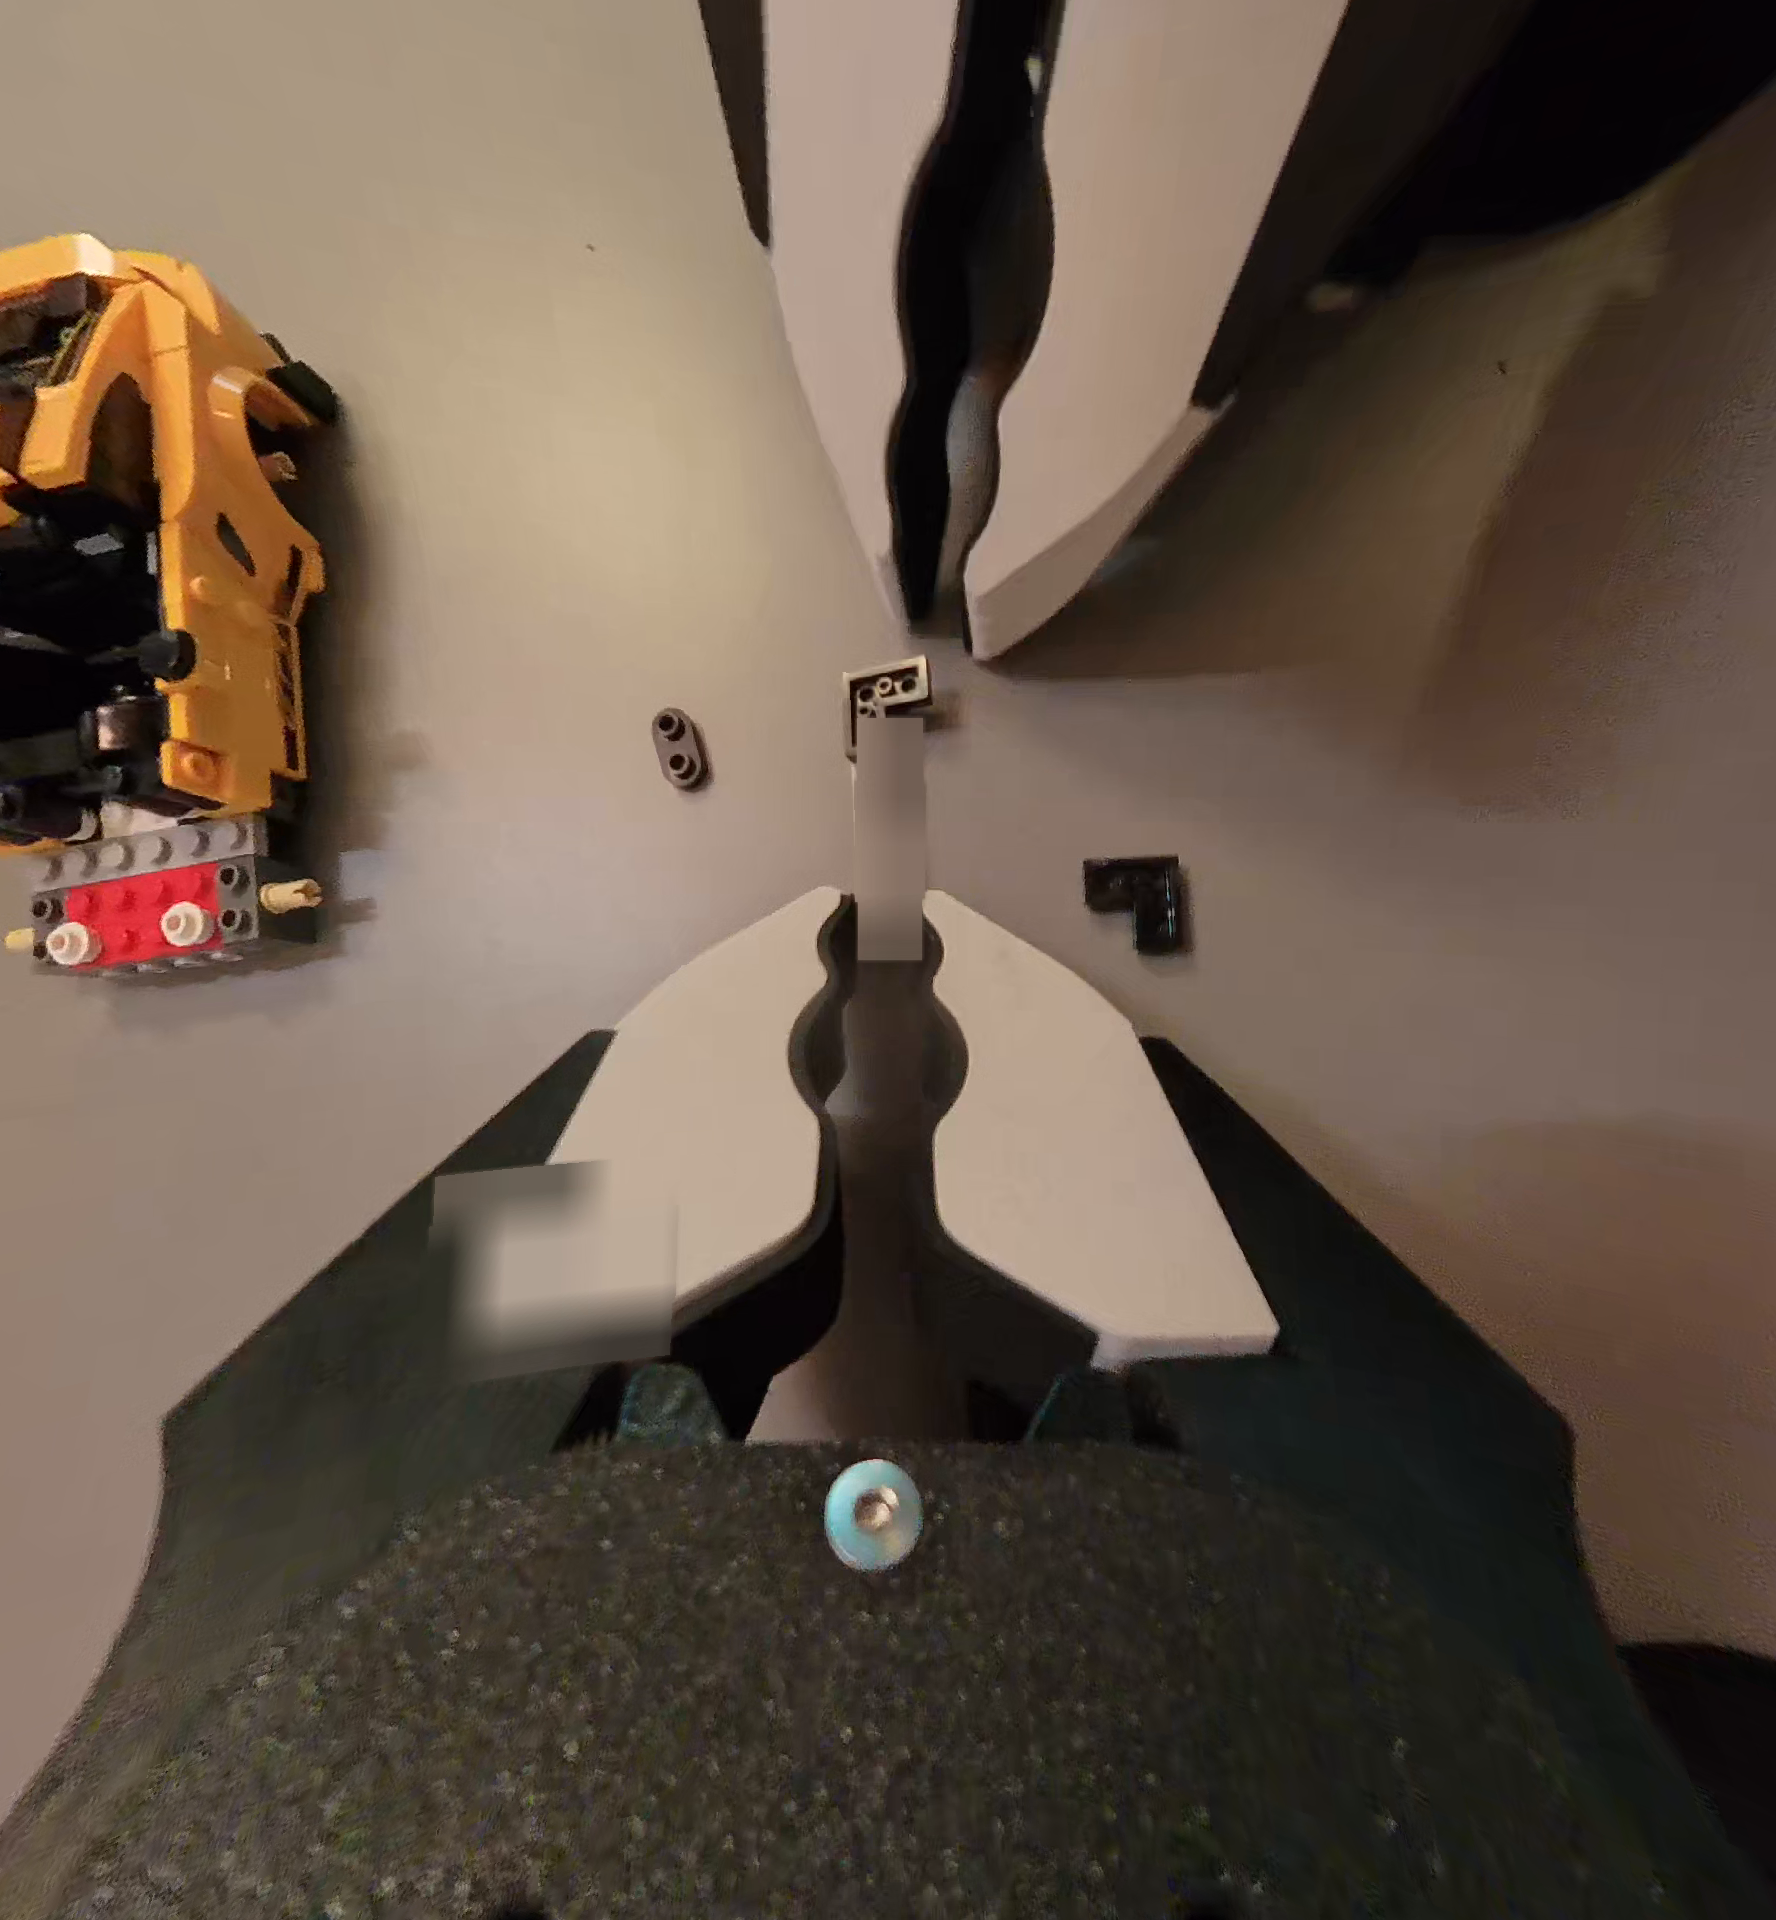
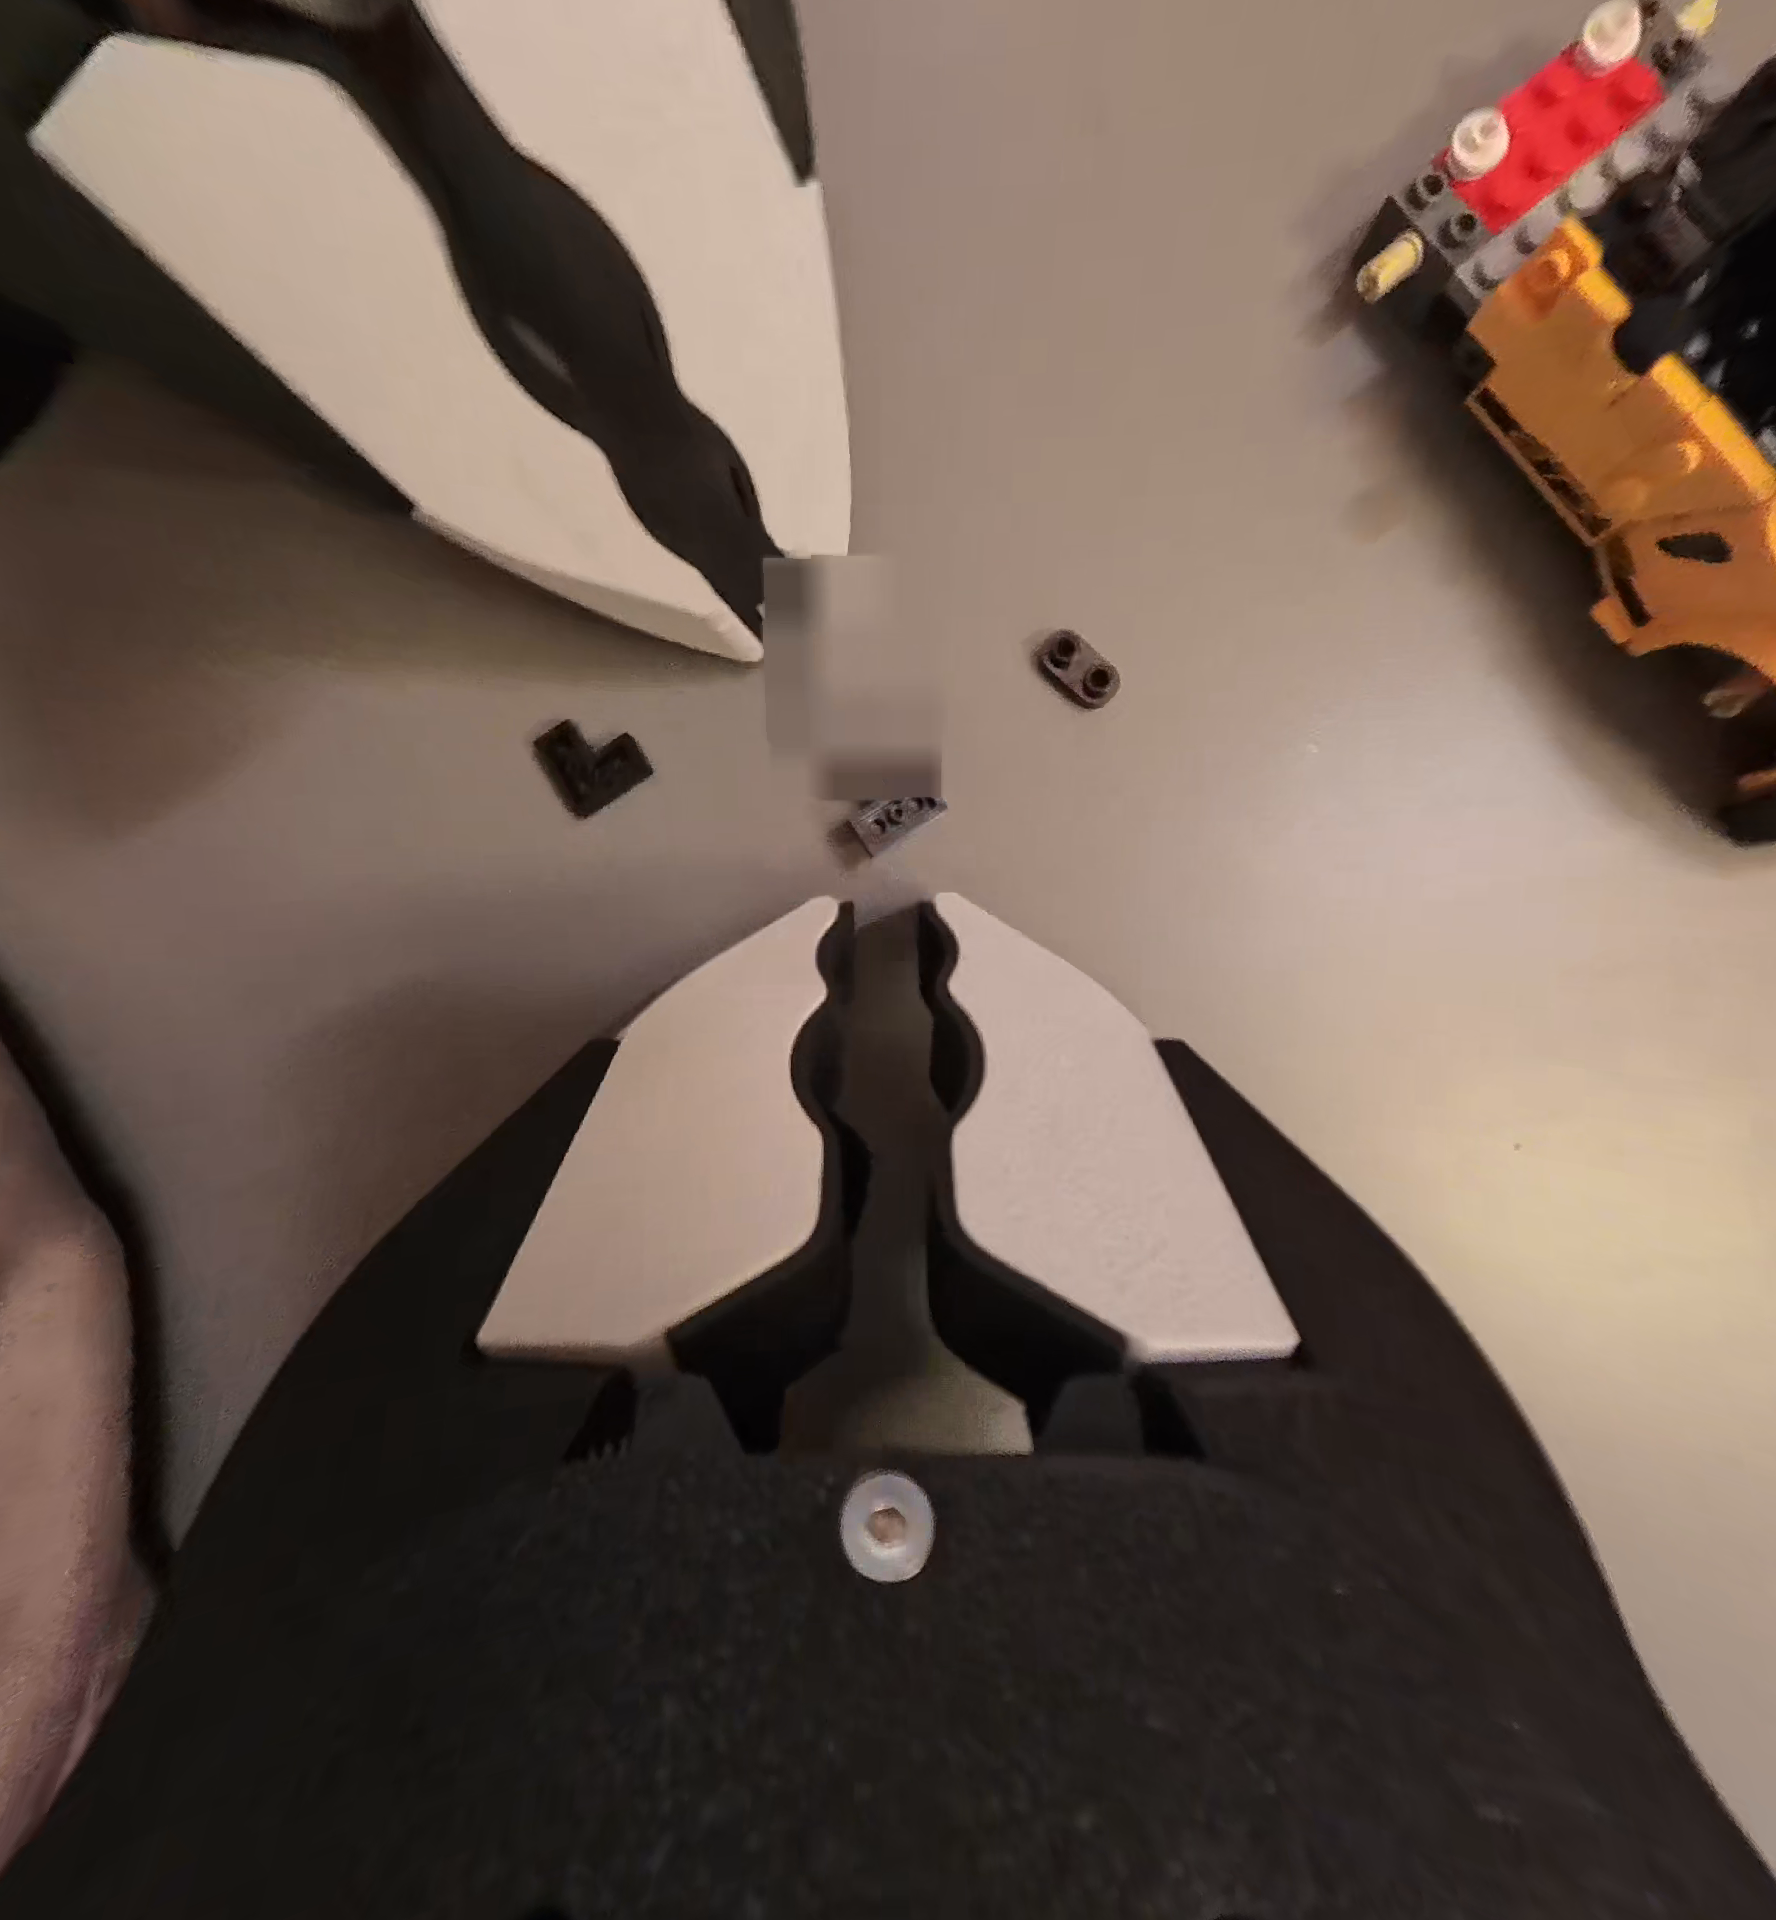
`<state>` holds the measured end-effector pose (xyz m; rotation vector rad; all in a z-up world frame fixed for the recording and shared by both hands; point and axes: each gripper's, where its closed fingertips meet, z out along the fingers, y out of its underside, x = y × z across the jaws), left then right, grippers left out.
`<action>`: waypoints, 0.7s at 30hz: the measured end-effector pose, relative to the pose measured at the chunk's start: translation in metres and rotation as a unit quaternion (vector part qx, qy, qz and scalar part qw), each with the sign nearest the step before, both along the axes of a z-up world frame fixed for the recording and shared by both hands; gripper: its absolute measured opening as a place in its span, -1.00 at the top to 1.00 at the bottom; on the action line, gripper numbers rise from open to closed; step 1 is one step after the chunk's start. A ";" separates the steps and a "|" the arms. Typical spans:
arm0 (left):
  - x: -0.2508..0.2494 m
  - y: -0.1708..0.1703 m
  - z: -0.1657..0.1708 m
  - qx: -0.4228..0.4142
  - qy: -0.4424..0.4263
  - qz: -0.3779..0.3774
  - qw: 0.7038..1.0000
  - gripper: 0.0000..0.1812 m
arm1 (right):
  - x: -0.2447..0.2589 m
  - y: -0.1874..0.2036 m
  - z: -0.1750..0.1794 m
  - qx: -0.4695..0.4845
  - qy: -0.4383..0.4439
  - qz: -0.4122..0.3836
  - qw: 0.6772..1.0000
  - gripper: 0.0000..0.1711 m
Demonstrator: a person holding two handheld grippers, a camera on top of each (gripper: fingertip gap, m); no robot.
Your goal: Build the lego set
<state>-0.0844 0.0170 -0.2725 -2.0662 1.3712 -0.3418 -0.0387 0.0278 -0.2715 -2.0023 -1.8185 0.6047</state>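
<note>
Picking a loose piece. Left gripper [image 1: 884,909] nearly closed, a slim gap, gripping nothing visible. Small grey plate [image 1: 888,694] just ahead on the worktop [image 1: 510,540], underside up. Right gripper [image 2: 884,912] facing it, equally narrow, empty. Black corner piece [image 1: 1138,899] and rounded two-hole plate [image 1: 680,748] nearby. Further off, yellow car [image 1: 125,582] half-built. Next, probably: spread wider, straddle the plate, pinch.

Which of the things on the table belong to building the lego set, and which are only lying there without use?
Belong to the job:
- yellow lego car, partly built
- small grey plate, between the two tongs' tips
- grey two-hole piece
- black L-shaped piece
- left tongs and right tongs, neither holding anything

Just lying about:
- nothing else on the grey table
</note>
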 end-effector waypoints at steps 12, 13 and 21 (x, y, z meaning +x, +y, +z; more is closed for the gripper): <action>-0.022 -0.010 0.015 -0.009 -0.038 -0.017 0.999 0.82 | -0.025 -0.056 0.002 0.039 0.024 0.199 0.979 0.71; -0.022 -0.014 0.016 -0.011 -0.042 -0.023 0.999 0.83 | -0.028 -0.056 0.001 0.040 0.020 0.204 0.978 0.71; -0.014 -0.033 0.019 -0.078 -0.111 -0.034 0.990 0.87 | -0.035 -0.050 0.007 0.029 0.036 0.184 0.982 0.93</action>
